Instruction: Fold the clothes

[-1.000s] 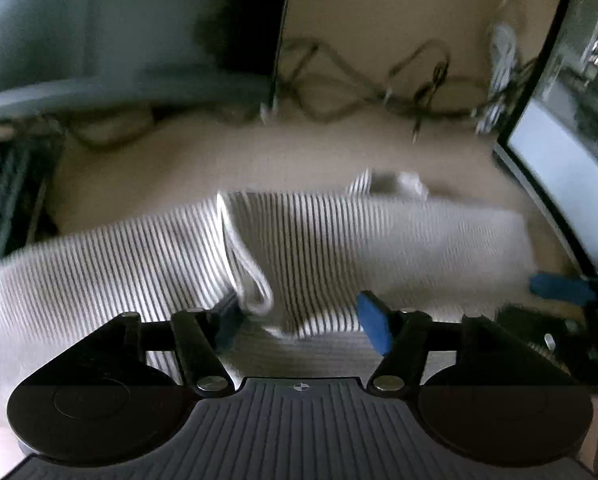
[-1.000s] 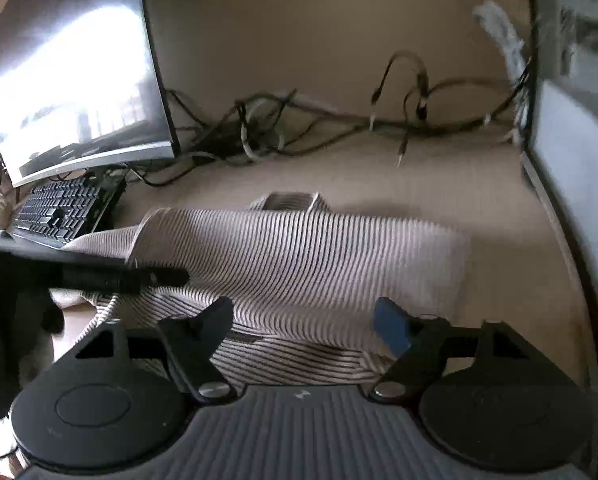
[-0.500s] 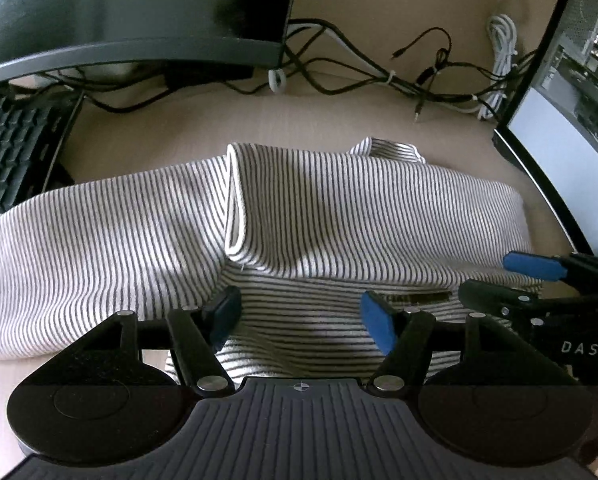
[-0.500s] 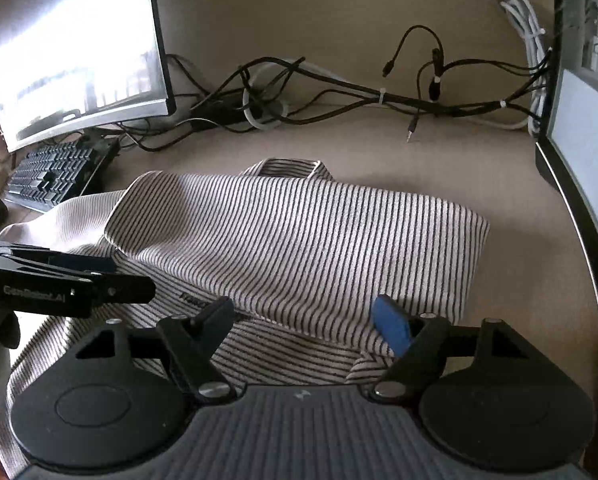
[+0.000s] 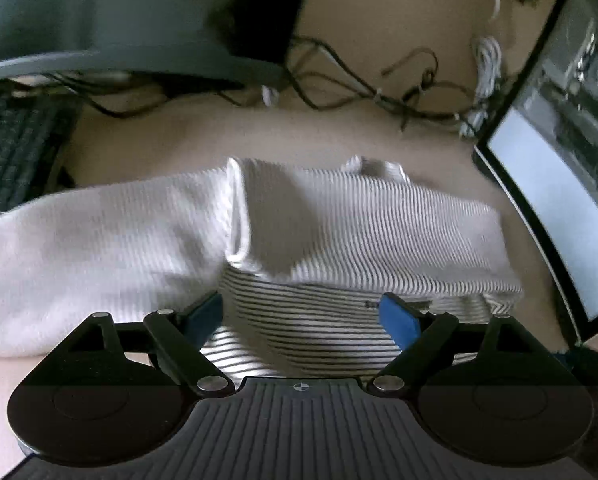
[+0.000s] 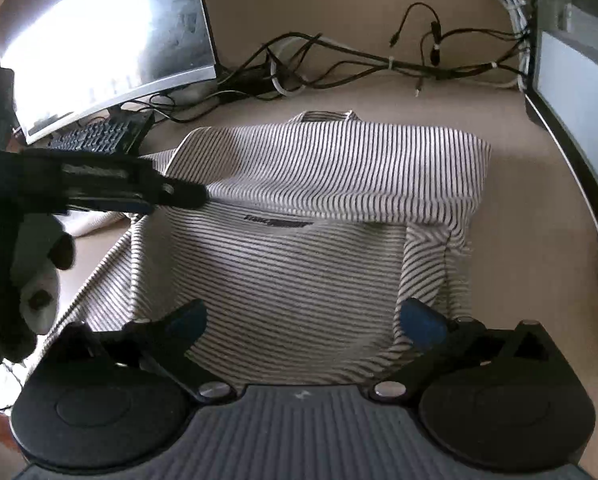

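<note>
Left gripper (image 5: 301, 314): jaws spread wide, blue pads apart, nothing between them. Hovering low over the near part of the striped shirt (image 6: 299, 264), pads either side of the lower striped panel but not pinching it. Left wrist view motion-blurred, so contact with cloth cannot be confirmed.

Right gripper (image 6: 305, 322): jaws likewise wide apart, empty. Positioned over the near hem area of the same shirt, pads flanking the flat front panel. Probably staged here to take the near edge for the next fold, judging from the spread jaws above loose cloth.

Shirt location: flat on the beige desk (image 6: 511, 120), between the two monitors. Far part already folded toward the camera, forming a thick band lying across the body; small dark printed logo (image 6: 277, 222) just under the band's edge. Collar peeking out at the far side. One sleeve (image 5: 99, 248) extended out to the left, not yet tucked in. Right side folded in, edge neat.

Seen from the right wrist view, the left gripper's arm reaching in from the left, tip beside the band's left corner.

Surroundings: curved monitor (image 6: 107, 44) at left with keyboard (image 6: 95, 136) under it, second monitor (image 6: 575, 92) at right, tangle of cables (image 6: 379, 60) along the back wall. Cables well apart from shirt; no snag risk apparent.

Judgement: fold partway done; left sleeve outstanding.
</note>
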Action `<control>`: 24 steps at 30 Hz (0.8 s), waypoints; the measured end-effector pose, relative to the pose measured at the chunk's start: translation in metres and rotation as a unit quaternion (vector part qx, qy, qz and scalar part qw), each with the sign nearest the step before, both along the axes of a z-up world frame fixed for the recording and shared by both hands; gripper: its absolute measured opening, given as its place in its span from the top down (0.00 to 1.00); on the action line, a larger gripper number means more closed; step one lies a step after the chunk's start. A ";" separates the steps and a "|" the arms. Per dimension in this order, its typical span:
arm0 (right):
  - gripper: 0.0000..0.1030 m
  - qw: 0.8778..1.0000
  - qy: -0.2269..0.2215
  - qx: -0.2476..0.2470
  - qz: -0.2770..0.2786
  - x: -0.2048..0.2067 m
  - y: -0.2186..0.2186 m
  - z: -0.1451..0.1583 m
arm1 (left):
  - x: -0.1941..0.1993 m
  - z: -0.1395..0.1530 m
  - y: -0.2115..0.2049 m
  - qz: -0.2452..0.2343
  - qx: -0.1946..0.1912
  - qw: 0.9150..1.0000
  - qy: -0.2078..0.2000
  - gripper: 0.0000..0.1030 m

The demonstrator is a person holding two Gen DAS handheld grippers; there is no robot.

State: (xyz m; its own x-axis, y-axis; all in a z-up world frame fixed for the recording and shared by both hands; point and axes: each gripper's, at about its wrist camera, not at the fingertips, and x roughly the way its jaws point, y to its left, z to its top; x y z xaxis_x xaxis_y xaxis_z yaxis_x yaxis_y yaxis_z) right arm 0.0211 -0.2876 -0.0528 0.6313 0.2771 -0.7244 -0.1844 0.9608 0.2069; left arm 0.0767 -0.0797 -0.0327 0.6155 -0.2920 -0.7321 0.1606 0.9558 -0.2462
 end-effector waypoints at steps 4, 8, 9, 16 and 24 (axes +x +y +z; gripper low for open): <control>0.00 1.000 -0.001 0.005 -0.014 0.000 0.000 -0.001 | -0.024 0.010 0.031 0.051 0.011 0.998 -0.025 0.10; 0.00 1.000 -0.002 -0.008 -0.019 -0.001 0.006 -0.003 | -0.043 0.011 0.084 0.143 0.024 0.989 -0.032 0.10; 0.00 1.000 -0.003 -0.016 -0.017 -0.001 0.008 -0.003 | -0.048 0.010 0.099 0.171 0.029 0.984 -0.032 0.10; 0.00 0.999 0.004 0.003 -0.035 0.003 0.005 -0.004 | -0.072 0.001 0.179 0.322 0.067 0.944 -0.015 0.10; 0.00 0.999 0.001 -0.018 -0.032 0.000 0.011 -0.005 | -0.073 -0.019 0.211 0.352 0.077 0.933 0.015 0.16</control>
